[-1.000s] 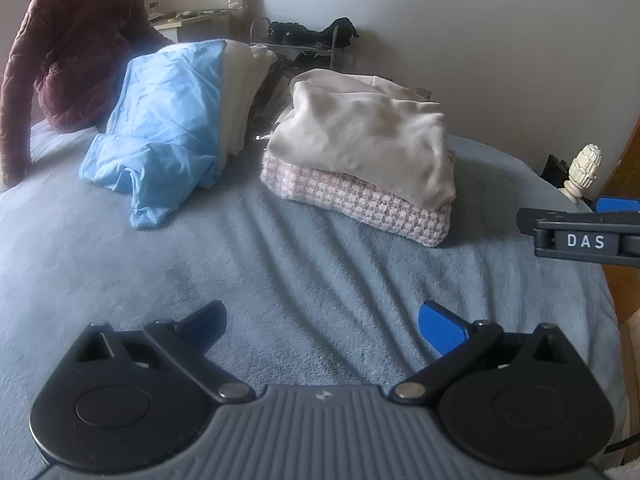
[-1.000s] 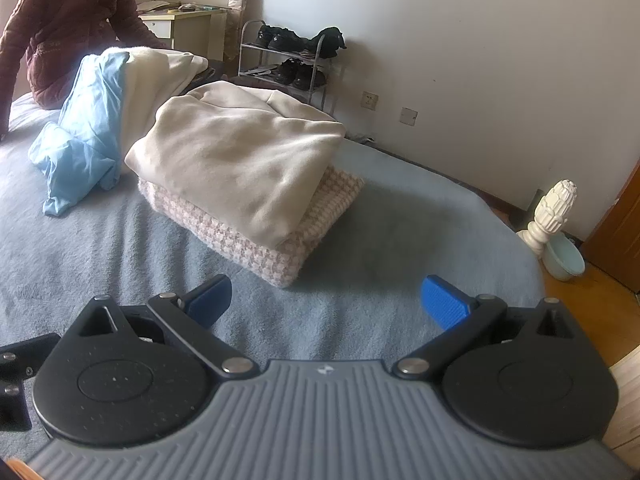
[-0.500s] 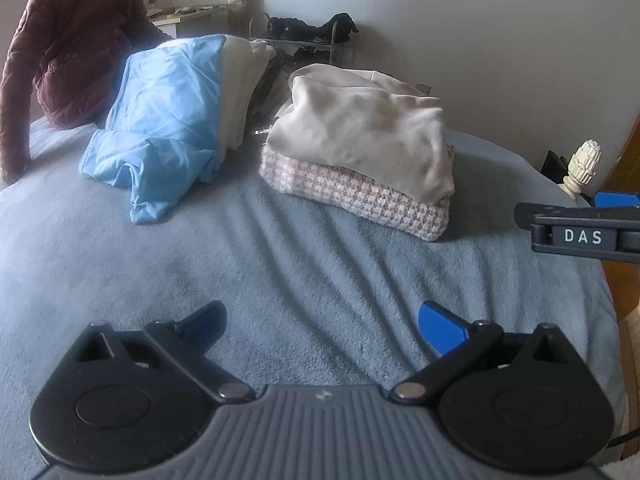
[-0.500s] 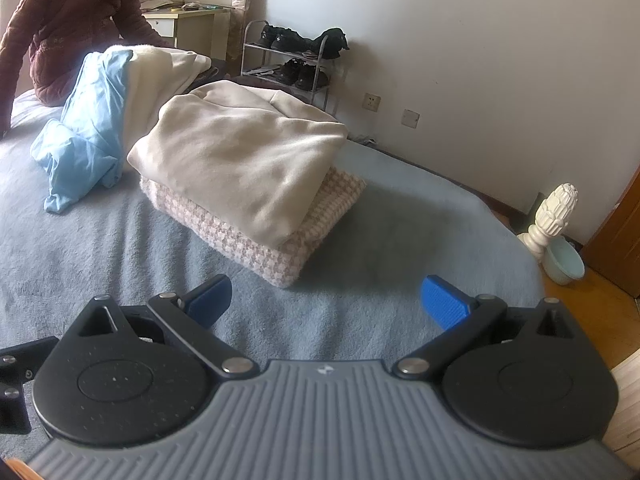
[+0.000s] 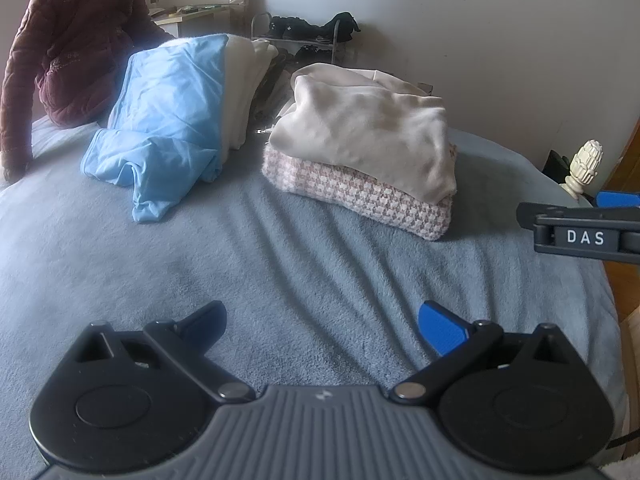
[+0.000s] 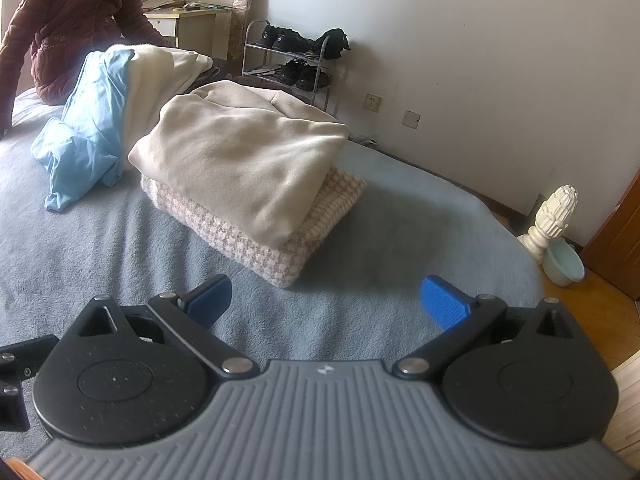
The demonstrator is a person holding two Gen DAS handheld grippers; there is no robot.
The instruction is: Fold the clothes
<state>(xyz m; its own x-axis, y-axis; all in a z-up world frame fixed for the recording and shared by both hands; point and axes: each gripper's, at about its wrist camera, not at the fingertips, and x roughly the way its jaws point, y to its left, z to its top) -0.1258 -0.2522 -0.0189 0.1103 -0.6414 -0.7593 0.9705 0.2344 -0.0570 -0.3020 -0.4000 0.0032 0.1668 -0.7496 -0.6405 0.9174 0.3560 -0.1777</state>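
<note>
Both grippers, left [image 5: 322, 326] and right [image 6: 326, 300], gape empty above the blue blanket [image 5: 280, 272]; only the right view shows a bowl [image 6: 564, 266] beyond the folded beige garment [image 6: 244, 156], lying lengthwise left to right.

A grey-blue fleece blanket [image 5: 280, 264] covers the bed under both grippers. Ahead of the left gripper's [image 5: 322, 322] bright blue finger pads [image 5: 442, 330] lies a folded pink-and-white houndstooth garment [image 5: 360, 192], with a plain cream sweatshirt [image 5: 372, 128] folded on top. Left of those, a sky-blue garment [image 5: 160, 120] drapes over an off-white one [image 5: 240, 88]. The right gripper [image 6: 326, 300] has the same blue pads [image 6: 444, 304] on black arms and a ribbed grey body. Far left, a person wears a dark maroon quilted jacket [image 6: 72, 20]. Beyond the right finger stand a cream carved post finial [image 6: 554, 212], a pale mint-green basin [image 6: 564, 266], an orange-brown wooden floor [image 6: 592, 312] and a white wall [image 6: 480, 40]. Black shoes [image 6: 304, 40] sit on a grey metal rack.
</note>
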